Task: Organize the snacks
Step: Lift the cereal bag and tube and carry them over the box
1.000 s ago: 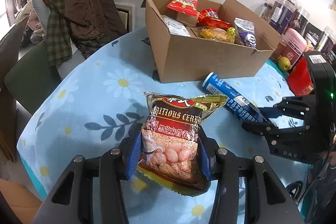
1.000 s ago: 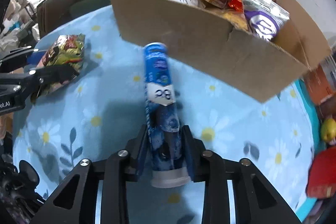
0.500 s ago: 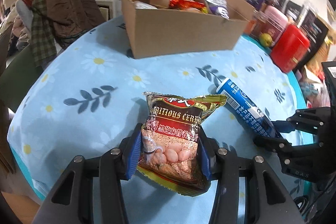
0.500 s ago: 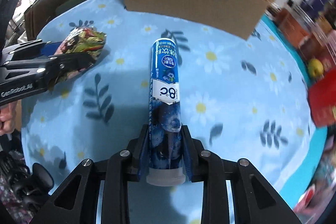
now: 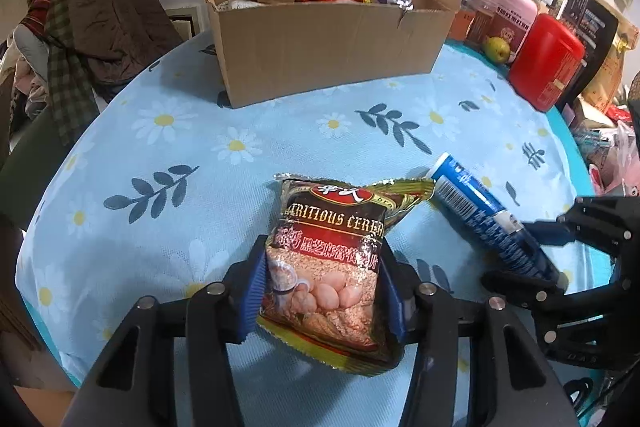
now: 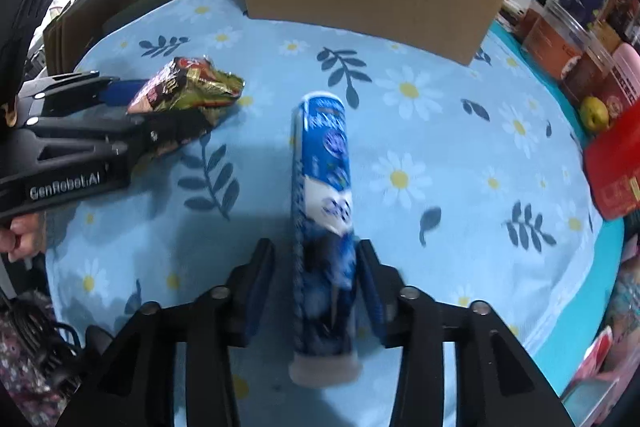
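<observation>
My left gripper (image 5: 324, 287) is shut on a red-and-gold cereal bag (image 5: 332, 267) over the near part of the blue daisy tablecloth (image 5: 180, 163); the bag also shows in the right wrist view (image 6: 188, 91). A blue snack tube (image 6: 324, 211) lies between the fingers of my right gripper (image 6: 320, 279), whose jaws stand apart with gaps on both sides of the blurred tube. The tube also shows in the left wrist view (image 5: 484, 219). An open cardboard box (image 5: 332, 47) with several snack packs stands at the far side of the table.
Jars, a red canister (image 5: 544, 63), a pink tub (image 5: 514, 11) and a green fruit (image 5: 497, 49) line the table's far right edge. A chair draped with coats (image 5: 92, 23) stands at the far left. The left gripper's body (image 6: 68, 143) is to the left of the tube.
Both grippers have pulled back from the box toward the near edge with their snacks. The right gripper's jaws have spread apart from the blue tube, which they gripped before.
</observation>
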`<state>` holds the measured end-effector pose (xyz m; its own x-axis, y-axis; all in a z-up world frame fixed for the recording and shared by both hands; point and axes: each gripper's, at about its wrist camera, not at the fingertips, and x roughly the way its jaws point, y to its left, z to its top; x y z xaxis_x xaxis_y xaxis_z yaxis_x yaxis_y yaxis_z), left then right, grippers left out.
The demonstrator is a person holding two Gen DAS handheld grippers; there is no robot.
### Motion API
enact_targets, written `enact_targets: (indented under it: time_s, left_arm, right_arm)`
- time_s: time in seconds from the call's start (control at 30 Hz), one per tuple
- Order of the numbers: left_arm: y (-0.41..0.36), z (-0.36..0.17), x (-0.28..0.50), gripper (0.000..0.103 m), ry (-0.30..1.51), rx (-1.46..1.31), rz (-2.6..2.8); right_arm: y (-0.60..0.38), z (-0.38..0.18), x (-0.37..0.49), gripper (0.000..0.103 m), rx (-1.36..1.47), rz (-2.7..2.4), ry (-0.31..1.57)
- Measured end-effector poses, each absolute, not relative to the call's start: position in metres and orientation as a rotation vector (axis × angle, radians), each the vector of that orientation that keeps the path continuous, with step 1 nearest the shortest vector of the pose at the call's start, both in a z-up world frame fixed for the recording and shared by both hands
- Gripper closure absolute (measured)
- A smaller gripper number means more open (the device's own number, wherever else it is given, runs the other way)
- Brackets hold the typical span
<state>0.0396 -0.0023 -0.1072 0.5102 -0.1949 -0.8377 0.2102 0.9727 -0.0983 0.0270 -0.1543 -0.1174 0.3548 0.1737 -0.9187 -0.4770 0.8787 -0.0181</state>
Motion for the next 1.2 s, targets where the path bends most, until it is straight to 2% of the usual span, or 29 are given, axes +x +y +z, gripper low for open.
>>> enact_targets:
  time_s: [0.2, 0.27, 0.3, 0.43, 0.73, 1.2]
  left_arm:
    - [-0.009, -0.115, 0.044, 0.049, 1.009, 0.079, -0.237]
    - [-0.009, -0.115, 0.044, 0.05, 0.998, 0.079, -0.236]
    - [-0.009, -0.115, 0.044, 0.051, 0.993, 0.082, -0.236]
    - [-0.006, -0.11, 0.043, 0.054, 0.99, 0.056, -0.245]
    - [-0.007, -0.087, 0.035, 0.055, 0.964, 0.022, -0.303]
    - [-0.017, -0.024, 0.02, 0.055, 0.814, 0.031, -0.363]
  right_arm:
    - [-0.149, -0.119, 0.035, 0.057, -0.303, 0.431, 1.102]
    - [-0.149, -0.118, 0.035, 0.065, -0.301, 0.437, 1.09]
    - [-0.149, -0.117, 0.034, 0.075, -0.303, 0.434, 1.079]
    - [-0.149, -0.117, 0.032, 0.075, -0.294, 0.418, 1.06]
    - [-0.16, -0.104, 0.024, 0.075, -0.17, 0.463, 1.055]
    - [-0.167, -0.043, -0.001, 0.075, -0.112, 0.453, 0.906]
